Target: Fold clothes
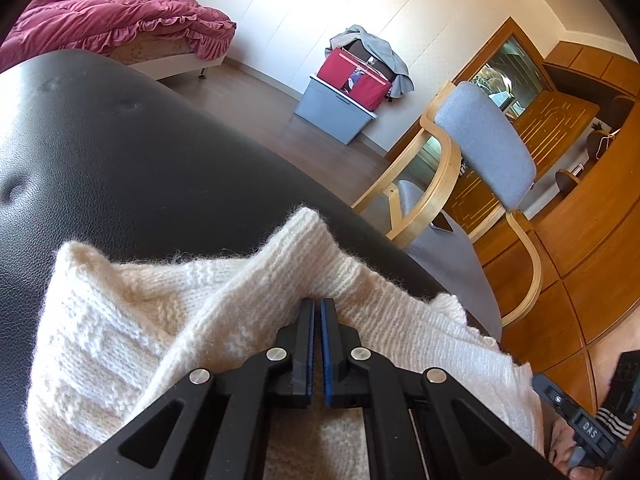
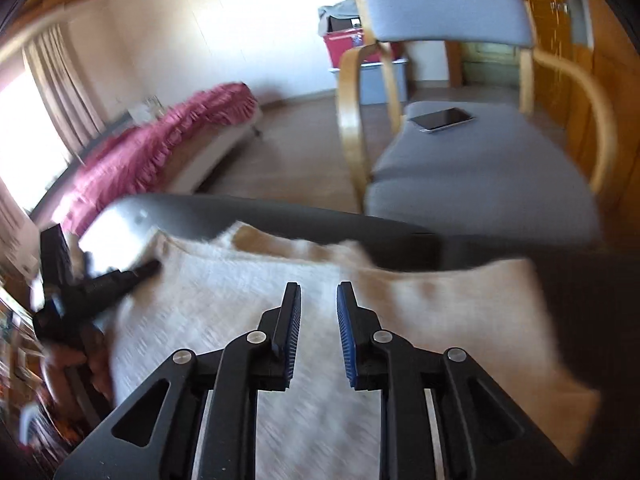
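**Left wrist view: cream knit pinched on a black leather surface**

Left wrist view: left hand-held gripper (image 1: 316, 304) with blue-lined jaws nearly together, apparently pinching a raised fold of the cream knitted sweater (image 1: 132, 320). Sweater spread over a black tufted leather surface (image 1: 120, 152), one ribbed corner (image 1: 308, 228) lifted toward the surface's far edge. Beyond that edge, a grey-cushioned chair with bent wooden arms (image 1: 484, 144), then a red bag atop a grey bin (image 1: 352, 80) against the wall, and a bed under a rumpled pink ruffled cover (image 1: 120, 20) at upper left.

Right wrist view, blurred by motion: right hand-held gripper (image 2: 318, 292) with jaws apart, holding nothing, hovering over the flat middle of the sweater (image 2: 440, 312). Other hand-held gripper (image 2: 132, 274) at the left side of the cloth, tip at its edge, a hand (image 2: 76, 364) below it. On the chair seat (image 2: 500, 168), a dark tablet or phone (image 2: 442, 119).
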`<state>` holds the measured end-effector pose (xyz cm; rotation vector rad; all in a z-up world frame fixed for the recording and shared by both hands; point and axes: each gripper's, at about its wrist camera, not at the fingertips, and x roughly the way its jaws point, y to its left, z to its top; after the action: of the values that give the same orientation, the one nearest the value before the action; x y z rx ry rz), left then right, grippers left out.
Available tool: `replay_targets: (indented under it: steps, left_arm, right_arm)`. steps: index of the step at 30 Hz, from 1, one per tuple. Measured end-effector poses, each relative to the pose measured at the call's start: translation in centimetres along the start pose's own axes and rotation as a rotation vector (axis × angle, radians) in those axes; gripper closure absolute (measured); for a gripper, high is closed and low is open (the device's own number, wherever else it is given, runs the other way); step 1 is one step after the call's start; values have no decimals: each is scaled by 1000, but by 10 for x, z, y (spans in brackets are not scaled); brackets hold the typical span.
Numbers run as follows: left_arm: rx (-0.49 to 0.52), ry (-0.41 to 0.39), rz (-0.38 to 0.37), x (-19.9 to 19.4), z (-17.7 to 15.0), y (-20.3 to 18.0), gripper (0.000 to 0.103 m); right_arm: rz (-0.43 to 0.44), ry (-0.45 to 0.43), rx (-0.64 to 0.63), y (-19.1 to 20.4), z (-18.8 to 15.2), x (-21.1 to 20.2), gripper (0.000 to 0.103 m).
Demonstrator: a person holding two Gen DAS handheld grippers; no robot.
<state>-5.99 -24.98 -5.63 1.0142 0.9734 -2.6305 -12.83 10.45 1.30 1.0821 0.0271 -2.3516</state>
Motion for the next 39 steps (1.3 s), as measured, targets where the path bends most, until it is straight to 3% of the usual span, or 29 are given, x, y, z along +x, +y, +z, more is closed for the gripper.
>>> replay_targets:
  steps: [2, 6, 19, 23, 28, 30, 31, 35, 39]
  left_arm:
    - [1, 1, -3, 1, 1, 0, 99]
    - [-3, 4, -10, 1, 1, 2, 99]
    - [-5, 3, -15, -1, -1, 4, 99]
    - [2, 1, -5, 0, -2, 2, 99]
    - [-2, 4, -11, -1, -1, 3, 99]
    - [0, 4, -12, -1, -2, 3, 99]
    - [0, 4, -13, -1, -2, 2, 99]
    - [0, 3, -15, -2, -2, 2, 99]
    - [1, 3, -12, -1, -2, 0, 99]
  right_arm:
    - [-68, 14, -38, -5, -1, -9, 82]
    - [-29, 103, -29, -14, -14, 26, 82]
    - [-88, 47, 95, -42, -11, 38, 83]
    - [-137, 20, 116, -49, -8, 35, 91]
    - [-132, -80, 160, -50, -7, 1, 84]
    - [-143, -108, 140, -47, -15, -18, 69]
    - [-163, -115, 120, -44, -20, -26, 67]
    - [-230, -72, 36, -47, -28, -22, 66]
    - [-177, -28, 116, -70, -26, -1, 73]
